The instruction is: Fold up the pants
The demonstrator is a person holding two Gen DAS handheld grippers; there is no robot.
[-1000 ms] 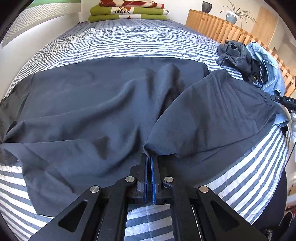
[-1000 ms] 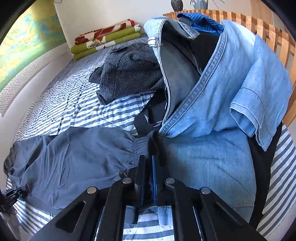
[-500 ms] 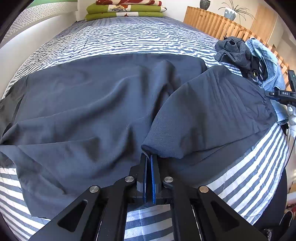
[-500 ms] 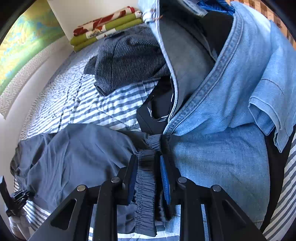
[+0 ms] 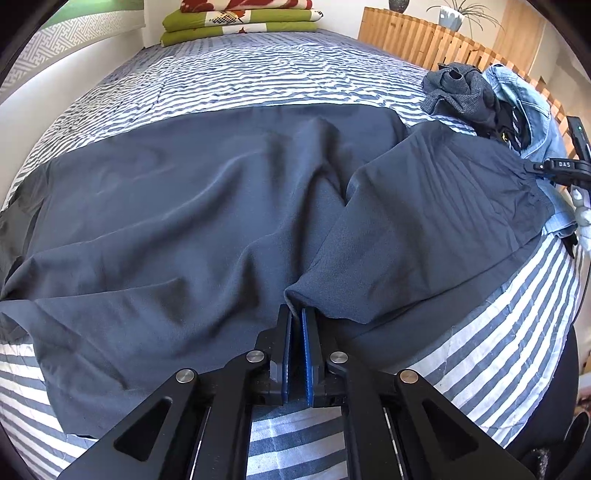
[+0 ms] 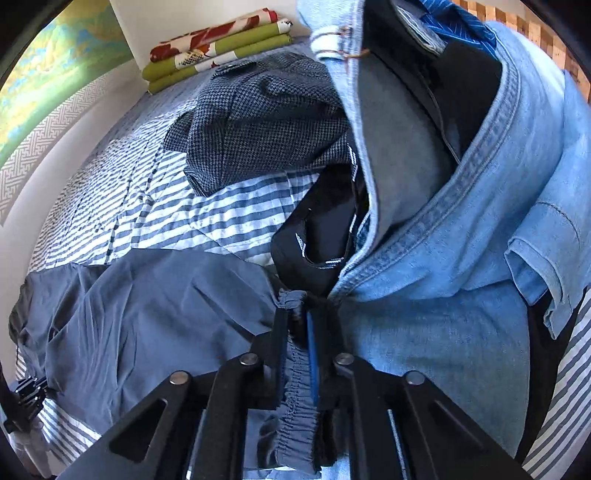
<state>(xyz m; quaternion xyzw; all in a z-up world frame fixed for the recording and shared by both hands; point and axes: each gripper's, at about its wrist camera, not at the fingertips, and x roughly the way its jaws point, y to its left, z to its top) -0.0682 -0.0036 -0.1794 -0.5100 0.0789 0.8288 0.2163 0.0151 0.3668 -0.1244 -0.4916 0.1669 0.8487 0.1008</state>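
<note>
The striped bed (image 5: pixel 258 74) is covered by the dark pants (image 5: pixel 184 206), whose folded edge is pinched by the left gripper (image 5: pixel 297 317) while their stretchy waistband (image 6: pixel 295 369) is squeezed by the right gripper (image 6: pixel 301 321), just opened, beside the blue denim (image 6: pixel 461 295)

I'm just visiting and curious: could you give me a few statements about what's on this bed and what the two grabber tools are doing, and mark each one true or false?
1. The dark pants lie spread on a striped bedspread. True.
2. The left gripper stands wide open above the cloth. False: it is shut on a fold of the pants.
3. The right gripper has the elastic waistband between its fingers. True.
4. A red towel lies beside the waistband. False: a blue denim garment lies there.
5. Folded green bedding sits at the bed's far end. True.
</note>
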